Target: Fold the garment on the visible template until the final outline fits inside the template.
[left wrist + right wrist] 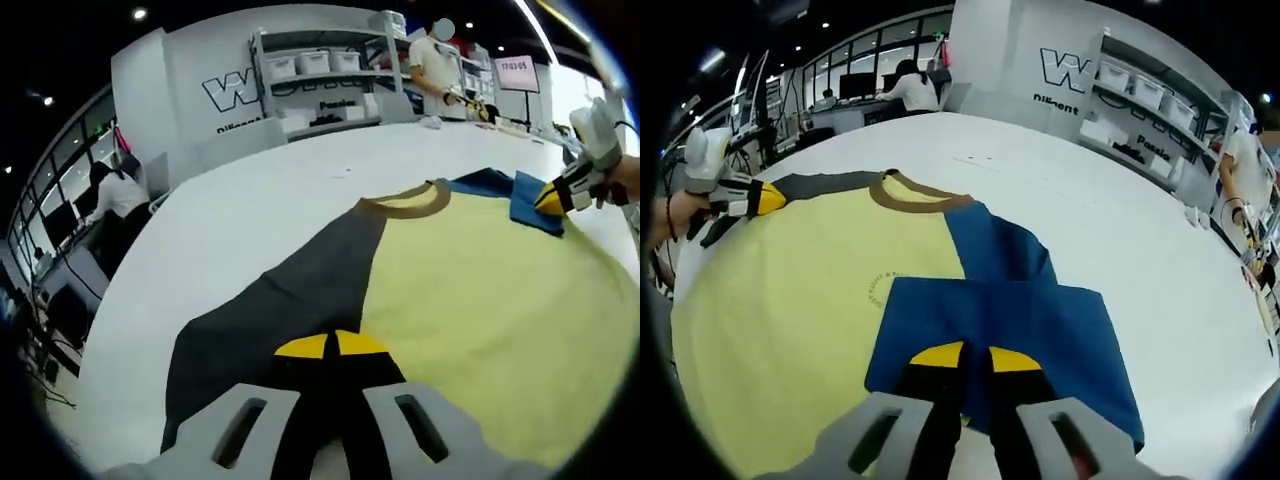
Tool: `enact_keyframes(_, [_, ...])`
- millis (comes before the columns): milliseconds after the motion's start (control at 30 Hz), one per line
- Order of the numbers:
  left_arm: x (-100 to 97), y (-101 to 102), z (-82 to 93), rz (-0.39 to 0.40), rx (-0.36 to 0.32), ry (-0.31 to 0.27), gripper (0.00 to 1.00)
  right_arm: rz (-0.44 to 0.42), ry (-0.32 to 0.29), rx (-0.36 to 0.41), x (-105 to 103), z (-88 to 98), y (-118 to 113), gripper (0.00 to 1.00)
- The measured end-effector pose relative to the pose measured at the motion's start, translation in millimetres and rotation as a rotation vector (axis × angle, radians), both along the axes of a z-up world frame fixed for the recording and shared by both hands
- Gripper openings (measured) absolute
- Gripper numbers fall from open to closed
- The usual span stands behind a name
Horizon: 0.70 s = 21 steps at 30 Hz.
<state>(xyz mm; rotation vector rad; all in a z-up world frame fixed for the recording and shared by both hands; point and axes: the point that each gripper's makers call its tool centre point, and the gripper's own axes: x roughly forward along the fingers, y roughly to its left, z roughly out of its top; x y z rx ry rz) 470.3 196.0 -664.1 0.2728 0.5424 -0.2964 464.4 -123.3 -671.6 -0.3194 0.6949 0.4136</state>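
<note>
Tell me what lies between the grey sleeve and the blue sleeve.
The yellow body and brown collar lie between grey sleeve and blue sleeve, in the right gripper view.

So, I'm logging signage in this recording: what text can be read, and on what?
"W": large letter on the white wall, cut off by the shelving.
Smaller wall lettering below it: too blurred.
Pink screen: digits too small.
Circular print on the yellow shirt: unreadable.
</note>
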Motion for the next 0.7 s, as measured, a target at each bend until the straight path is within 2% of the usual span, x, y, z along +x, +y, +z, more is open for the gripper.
enact_keyframes(167, [2.3,1,1.0,0.017,-0.013,-0.005,0.0,-0.017,0.013,0.042,1,0.5,-2,0.02])
enact_keyframes(233, [-1.7,8,3.6,0.063,0.008,0.011,0.0,-0.014,0.016,0.036,1,0.5,0,0.02])
enact_keyframes(300, [-2.7,5,10.0,0.067,-0.061,-0.013,0.0,-0.019,0.015,0.029,1,1.3,-1,0.05])
enact_keyframes(367, [-9.2,7,16.7,0.093,-0.111,0.004,0.0,-0.033,0.039,0.038,-7,7.7,-5,0.15])
enact_keyframes(433, [-11.3,6,30.9,0.074,-0.132,-0.042,0.0,0.014,-0.01,0.085,-12,21.6,4,0.19])
enact_keyframes(467, [-15.6,6,37.7,0.075,-0.154,-0.052,0.0,0.018,-0.01,0.09,-17,25.3,4,0.2])
enact_keyframes(500, [-18.7,6,40.7,0.076,-0.168,-0.049,0.0,0.06,0.004,0.063,-25,25.4,7,0.21])
enact_keyframes(533, [-18.3,6,46.4,0.099,-0.218,-0.062,0.0,0.085,0.006,0.033,-30,25.3,8,0.21])
enact_keyframes(567, [-19.0,6,48.0,0.091,-0.207,-0.066,0.0,0.092,0.005,0.028,-31,25.1,9,0.21])
enact_keyframes(633, [-25.0,-1,60.9,0.019,-0.122,-0.116,0.0,0.112,0.005,0.038,-38,24.0,16,0.2])
enact_keyframes(700, [-35.1,-10,69.8,0.014,-0.153,-0.121,0.01,0.143,0.01,0.021,-42,19.4,20,0.2])
